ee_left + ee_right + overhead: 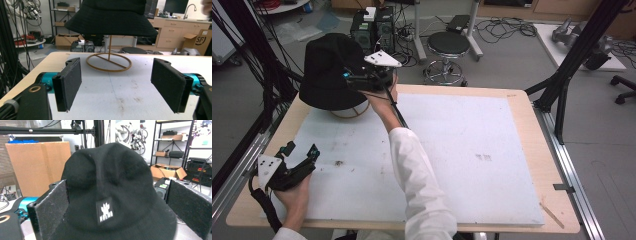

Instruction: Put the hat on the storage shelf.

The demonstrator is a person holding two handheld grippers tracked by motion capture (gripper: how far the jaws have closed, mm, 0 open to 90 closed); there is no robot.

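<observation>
A black bucket hat [331, 70] sits on a thin wooden hat stand [109, 62] at the far left corner of the desk [522, 125]. The ring base of the stand lies flat on the white mat [452, 150] that covers the desk, and its thin post goes up into the hat. The right gripper [362, 79] is held high, just beside the brim of the hat. Its jaws stand wide apart; in the right gripper view the hat is between them, with a small white logo patch [105, 212] facing the camera, and the pads do not press on it. The left gripper [302, 157] is near the front left edge of the desk, well apart from the hat, with its jaws apart and nothing between them. The mat between this gripper and the stand has only some small dark marks. Behind the desk, on the floor, there are a round black stool [448, 45], two computer cases [372, 30] and many cables.
</observation>
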